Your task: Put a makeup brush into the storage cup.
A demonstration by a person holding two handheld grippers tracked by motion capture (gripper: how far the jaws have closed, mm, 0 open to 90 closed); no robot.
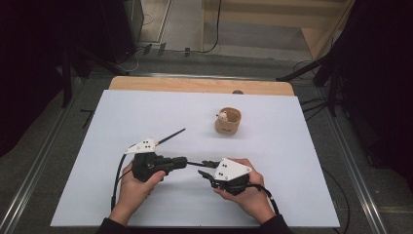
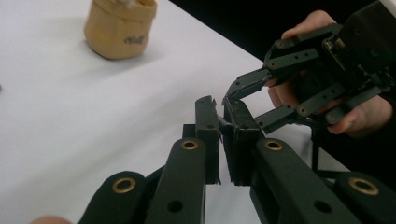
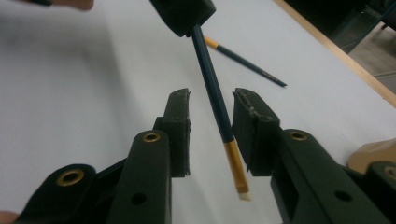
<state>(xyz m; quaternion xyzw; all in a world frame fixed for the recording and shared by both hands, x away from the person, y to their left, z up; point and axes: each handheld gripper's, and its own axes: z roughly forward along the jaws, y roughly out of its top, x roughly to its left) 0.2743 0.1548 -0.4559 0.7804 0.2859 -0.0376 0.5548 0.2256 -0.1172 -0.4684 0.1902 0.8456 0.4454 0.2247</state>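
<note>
- Near the front of the surface (image 1: 146,112), gripped the pencil (image 3: 206,70) with the left claw (image 2: 219,116), to take it over.
- Set the right claw (image 3: 211,100) wide around it, not touching, to release it.

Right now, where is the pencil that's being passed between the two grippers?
In the right gripper view the held pencil hangs between the right gripper's open jaws, its far end clamped by the left gripper; a second pencil lies behind on the table.

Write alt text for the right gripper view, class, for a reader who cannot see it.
A dark blue pencil with a gold band and white tip hangs between the right gripper's two open black fingers, clamped at its upper end by the left gripper. A second pencil lies beyond on the white table.
</note>
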